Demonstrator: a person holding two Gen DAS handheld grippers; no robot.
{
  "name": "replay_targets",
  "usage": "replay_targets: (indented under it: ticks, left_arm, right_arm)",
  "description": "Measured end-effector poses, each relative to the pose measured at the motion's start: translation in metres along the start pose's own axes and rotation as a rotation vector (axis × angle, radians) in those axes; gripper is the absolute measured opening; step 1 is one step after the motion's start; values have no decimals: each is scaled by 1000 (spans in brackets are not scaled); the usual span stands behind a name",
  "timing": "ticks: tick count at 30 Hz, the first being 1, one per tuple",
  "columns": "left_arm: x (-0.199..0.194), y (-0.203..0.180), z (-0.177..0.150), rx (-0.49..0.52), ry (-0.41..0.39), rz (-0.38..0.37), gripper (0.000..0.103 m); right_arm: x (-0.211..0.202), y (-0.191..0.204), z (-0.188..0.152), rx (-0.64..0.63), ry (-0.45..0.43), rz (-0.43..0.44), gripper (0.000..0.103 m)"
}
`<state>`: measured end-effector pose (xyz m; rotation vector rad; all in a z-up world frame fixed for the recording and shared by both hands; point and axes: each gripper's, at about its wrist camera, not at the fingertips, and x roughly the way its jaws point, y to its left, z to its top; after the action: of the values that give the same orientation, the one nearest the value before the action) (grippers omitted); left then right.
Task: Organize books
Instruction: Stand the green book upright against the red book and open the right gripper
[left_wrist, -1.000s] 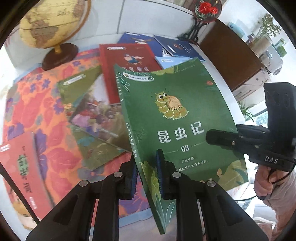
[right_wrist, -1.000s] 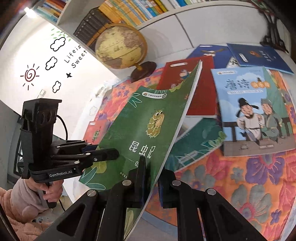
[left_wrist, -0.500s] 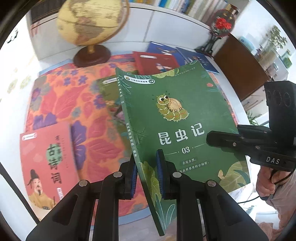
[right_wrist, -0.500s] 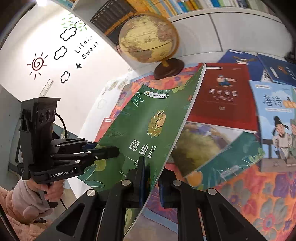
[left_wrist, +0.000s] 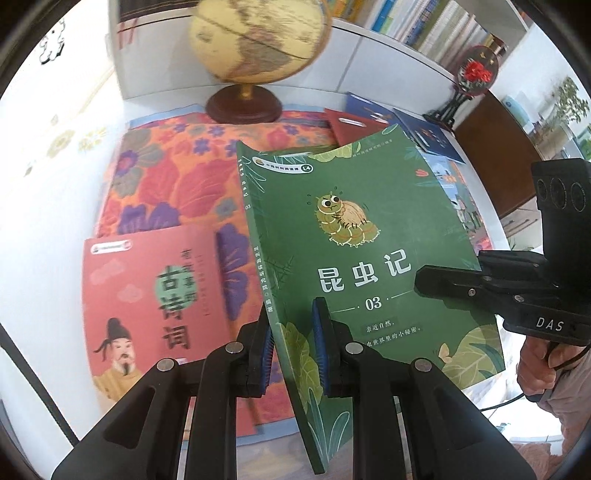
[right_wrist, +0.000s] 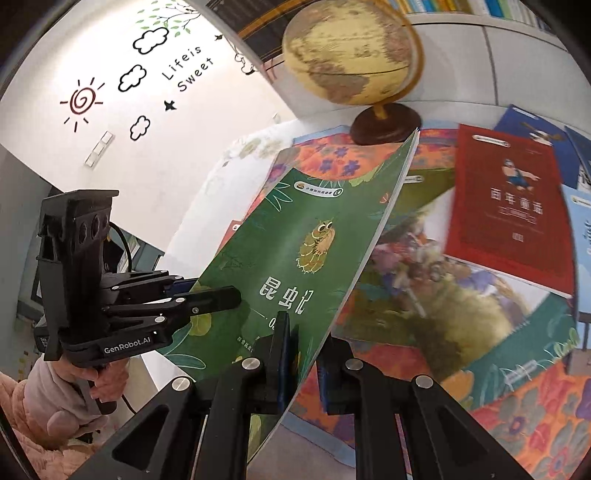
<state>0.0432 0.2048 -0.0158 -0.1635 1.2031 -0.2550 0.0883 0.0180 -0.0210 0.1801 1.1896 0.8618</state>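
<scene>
Book (left_wrist: 354, 236) with a green cover, held up off the table (left_wrist: 62, 206) at the centre of both views: thin paperback, glossy, printed with a cartoon caterpillar, white Chinese title characters, the number 03 and leafy corners. Slightly bowed, spine toward the left of the left wrist frame, page edges showing pale along the right side in the right wrist frame.

Left hand-held gripper (left_wrist: 291, 343) closed tight on the lower spine edge, blue ribbed pads pressing both faces. Right hand-held gripper (right_wrist: 301, 354) likewise clamped on the lower page edge, nothing else between the fingers.

Only in the left wrist view: a salmon-red book (left_wrist: 147, 302) with a bearded figure, lying flat at lower left on the floral cloth (left_wrist: 173, 177); a red flower ornament (left_wrist: 476, 74) on a black stand at upper right; a dark wooden cabinet (left_wrist: 491, 147) at the right edge.

Only in the right wrist view: a white wall with sun and cloud decals (right_wrist: 110, 96) at upper left; a dark red book (right_wrist: 513, 206) lying flat at the right; a green picture book (right_wrist: 461, 306) below it, blurred; a fuzzy pink sleeve (right_wrist: 44, 413) at lower left.

In both: a round tan globe (left_wrist: 258, 37) on a turned dark wood base, smooth white table, matte black plastic fingers with silver rivets.
</scene>
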Motion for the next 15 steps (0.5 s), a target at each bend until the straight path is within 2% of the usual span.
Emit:
replay_targets:
  ticks: [15]
  left_arm:
    - [-14, 96, -28, -112, 14, 26, 18]
  right_arm:
    - [75, 67, 14, -52, 70, 18, 12]
